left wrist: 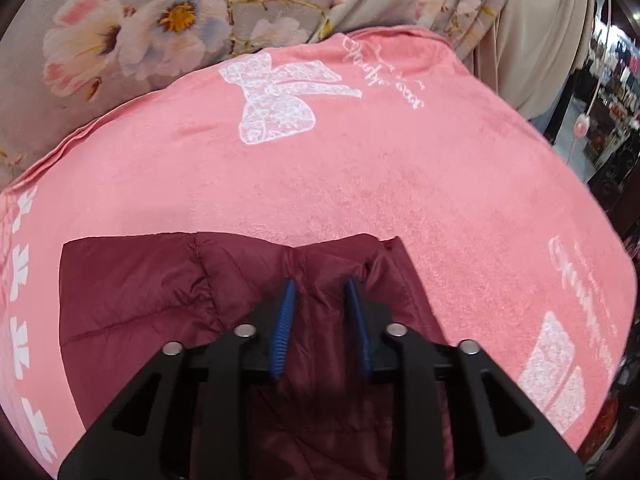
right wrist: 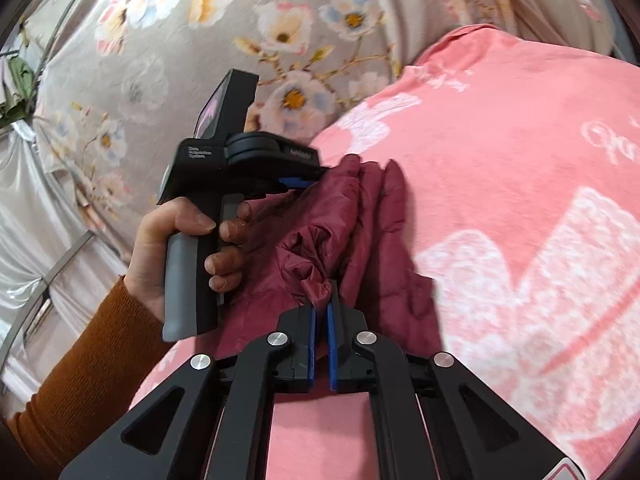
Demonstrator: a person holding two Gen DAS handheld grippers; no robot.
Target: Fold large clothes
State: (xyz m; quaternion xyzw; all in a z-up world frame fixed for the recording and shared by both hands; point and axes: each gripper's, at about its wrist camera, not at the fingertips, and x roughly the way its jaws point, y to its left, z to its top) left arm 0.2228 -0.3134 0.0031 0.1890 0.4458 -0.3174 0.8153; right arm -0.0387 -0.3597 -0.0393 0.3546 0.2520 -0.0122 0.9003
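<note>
**Both claws on the maroon jacket, pink blanket beneath**

Where the dark maroon quilted puffer jacket [left wrist: 168, 288] lies bunched on the pink fleece blanket with white lace-bow prints [left wrist: 360, 184], both grippers meet it at the near edge of the blanket.

Left gripper [left wrist: 320, 282]: black frame, blue ribbed pads, pointing steeply down at the jacket. The jaws stand a narrow way apart with a ridge of maroon fabric running between them; the pads [left wrist: 285, 320] press into the cloth on either side, so it is clamped on a fold of the jacket. In the right wrist view this same gripper [right wrist: 310, 178] is seen from the side, its tip buried in the far end of the jacket [right wrist: 340, 224]. A hand [right wrist: 176, 248] grips its grey and black handle, with a rust-orange ribbed sleeve [right wrist: 80, 368] at the wrist.

Right gripper [right wrist: 322, 304]: jaws drawn nearly together, pinching a small crumpled peak of the jacket's fabric at the pad tips.

Beyond the blanket, far and left: a grey bedsheet printed with pale pink and white flowers [right wrist: 180, 40]. Far right in the left wrist view, a beige curtain [left wrist: 552, 40].
</note>
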